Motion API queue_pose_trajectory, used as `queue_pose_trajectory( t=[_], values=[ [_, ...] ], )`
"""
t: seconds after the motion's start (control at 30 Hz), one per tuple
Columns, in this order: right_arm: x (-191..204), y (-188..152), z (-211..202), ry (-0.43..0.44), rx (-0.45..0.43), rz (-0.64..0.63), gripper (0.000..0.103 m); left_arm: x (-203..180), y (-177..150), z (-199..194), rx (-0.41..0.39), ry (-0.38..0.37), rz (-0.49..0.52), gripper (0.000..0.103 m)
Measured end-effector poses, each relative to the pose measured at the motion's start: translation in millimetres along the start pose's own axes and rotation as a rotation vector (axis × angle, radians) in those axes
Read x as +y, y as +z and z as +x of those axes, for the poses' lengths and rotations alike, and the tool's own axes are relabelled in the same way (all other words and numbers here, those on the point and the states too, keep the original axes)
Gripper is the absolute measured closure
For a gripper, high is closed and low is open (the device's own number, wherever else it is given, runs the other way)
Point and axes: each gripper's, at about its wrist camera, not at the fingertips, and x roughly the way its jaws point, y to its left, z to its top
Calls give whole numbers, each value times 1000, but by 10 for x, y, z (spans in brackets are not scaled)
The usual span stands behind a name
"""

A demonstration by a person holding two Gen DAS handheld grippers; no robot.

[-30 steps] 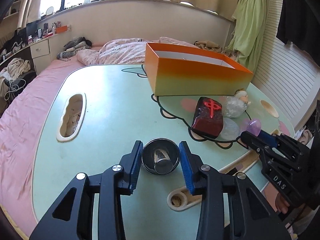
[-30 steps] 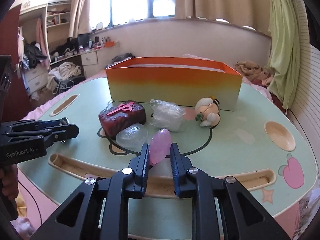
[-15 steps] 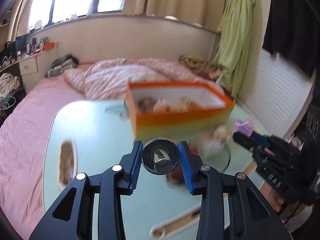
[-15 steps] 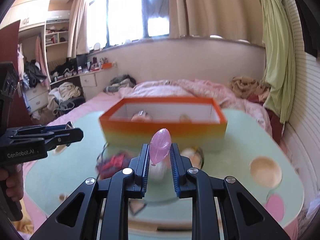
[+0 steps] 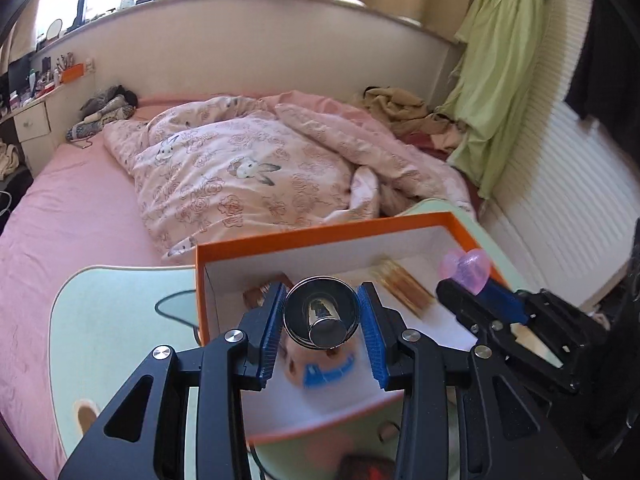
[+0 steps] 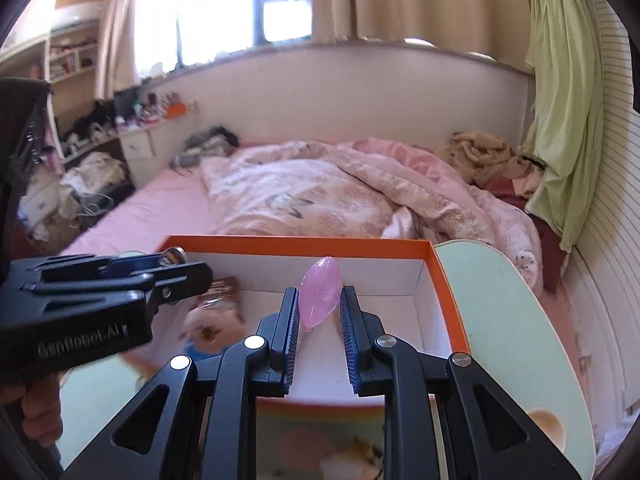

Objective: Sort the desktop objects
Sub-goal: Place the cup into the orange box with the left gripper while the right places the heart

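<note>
My left gripper (image 5: 321, 308) is shut on a shiny steel cup (image 5: 322, 318), held over the near left part of the orange box (image 5: 320, 240). My right gripper (image 6: 320, 300) is shut on a translucent pink heart (image 6: 320, 300), held edge-on above the box's (image 6: 300, 246) white interior. In the left wrist view the right gripper (image 5: 446, 290) sits to the right with the heart (image 5: 466, 270) at its tips. In the right wrist view the left gripper (image 6: 196, 276) comes in from the left, with the cup's rim (image 6: 176, 256) just visible. The box holds a blurred doll face (image 5: 320, 366) and a gold strip (image 5: 402, 286).
The box stands at the far edge of a mint-green table (image 5: 120, 320). A bed with a pink quilt (image 5: 248, 168) lies just beyond it. A dark red block (image 5: 360, 468) shows at the bottom edge. A hand (image 6: 36, 404) holds the left gripper. A ribbed white wall (image 6: 612, 240) is on the right.
Both grippers rose off the table and moved forward over the orange box, each keeping its object. The table items dropped out of view below, and the box interior now shows.
</note>
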Motion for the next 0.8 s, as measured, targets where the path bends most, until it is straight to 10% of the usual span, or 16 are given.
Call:
queue_pose_trajectory(
  t=[0.37,0.53,0.8],
  values=[
    [73,-144,272,-61,35,34,75,54,-63,239,22,56,2,64],
    [79,-145,142,-58,-16,57,45,15,-62,69,-64,84,16,20],
    [147,-80,-160,-16,-95,65,43,-47,-64,-228,-130,69,30,20]
  ],
)
